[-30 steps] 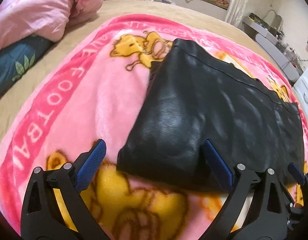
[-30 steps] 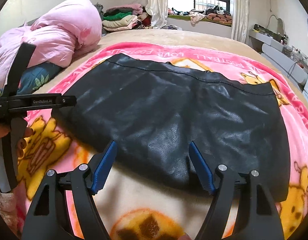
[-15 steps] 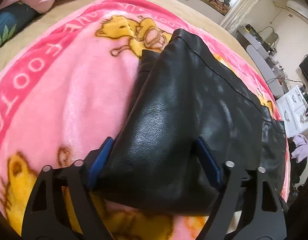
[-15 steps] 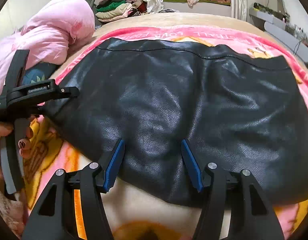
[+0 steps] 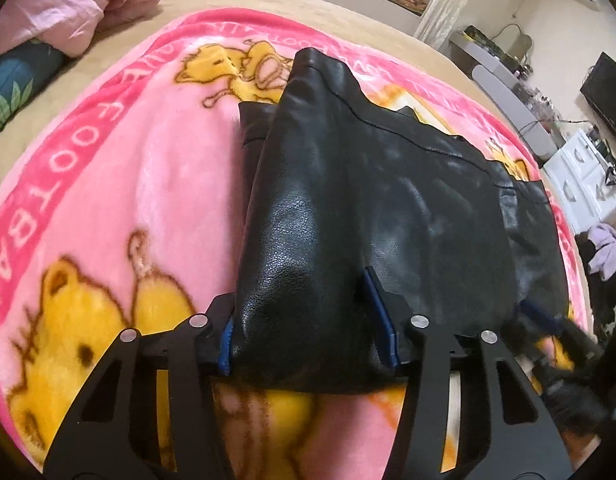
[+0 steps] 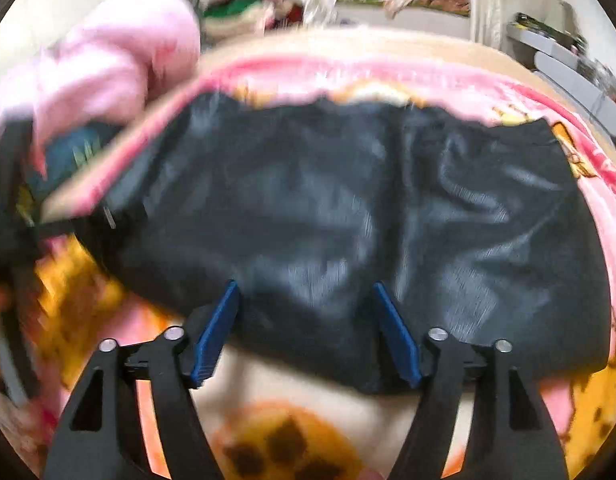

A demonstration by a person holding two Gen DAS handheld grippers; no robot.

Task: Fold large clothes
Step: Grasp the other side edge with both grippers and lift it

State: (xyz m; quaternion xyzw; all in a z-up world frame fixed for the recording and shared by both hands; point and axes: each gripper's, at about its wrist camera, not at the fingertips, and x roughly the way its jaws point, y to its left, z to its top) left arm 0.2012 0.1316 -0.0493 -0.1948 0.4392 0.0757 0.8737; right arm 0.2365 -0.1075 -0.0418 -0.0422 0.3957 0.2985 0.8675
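step: gripping near hem for fold | black leather garment flat on pink blanket on bed | left gripper apart, straddling near-left corner | right gripper apart, straddling near edge | next: clamp both, carry hem far

The picture is motion-blurred. The right gripper has its blue-padded fingers spread wide, straddling the near edge of a black leather garment spread across a pink cartoon blanket. The left gripper shows as a dark smear at the garment's left end. A pink quilt is heaped behind.
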